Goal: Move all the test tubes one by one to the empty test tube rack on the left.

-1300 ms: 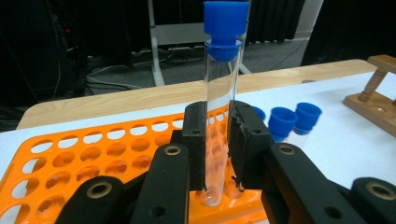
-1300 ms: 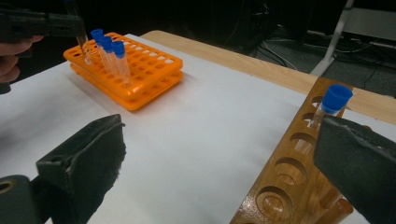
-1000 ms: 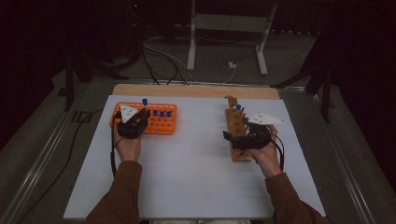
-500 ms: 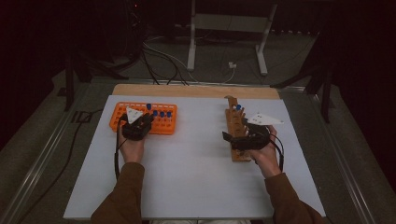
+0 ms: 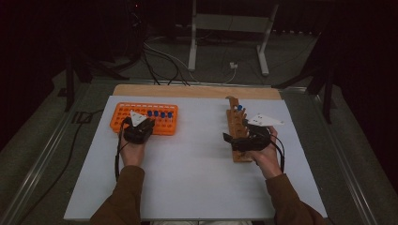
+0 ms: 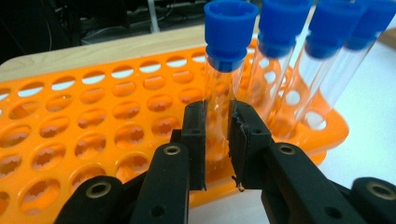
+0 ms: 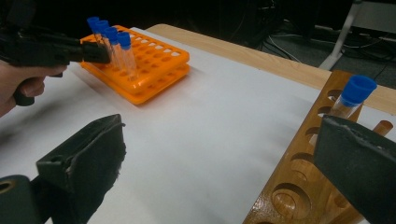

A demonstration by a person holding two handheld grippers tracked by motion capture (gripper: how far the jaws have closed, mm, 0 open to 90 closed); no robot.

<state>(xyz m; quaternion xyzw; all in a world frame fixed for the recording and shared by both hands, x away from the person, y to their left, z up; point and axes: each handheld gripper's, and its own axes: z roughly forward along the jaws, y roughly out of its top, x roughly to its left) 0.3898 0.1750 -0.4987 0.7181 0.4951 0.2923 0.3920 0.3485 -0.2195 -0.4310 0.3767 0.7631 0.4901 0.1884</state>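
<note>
Table: we see a white sheet [image 5: 197, 187] over a wooden table [image 5: 197, 90], its bare edge showing at the far side.
Floor: we see grey carpet [image 5: 291, 61] with cables [image 5: 162, 56] trailing across it.
Furniture: we see a white metal stand [image 5: 225, 28] behind the table.
Light: dim, dark beyond the table.

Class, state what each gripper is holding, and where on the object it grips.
The left gripper clamps a blue-capped test tube by its clear body, below the cap. The right gripper is open, holding nothing.
</note>
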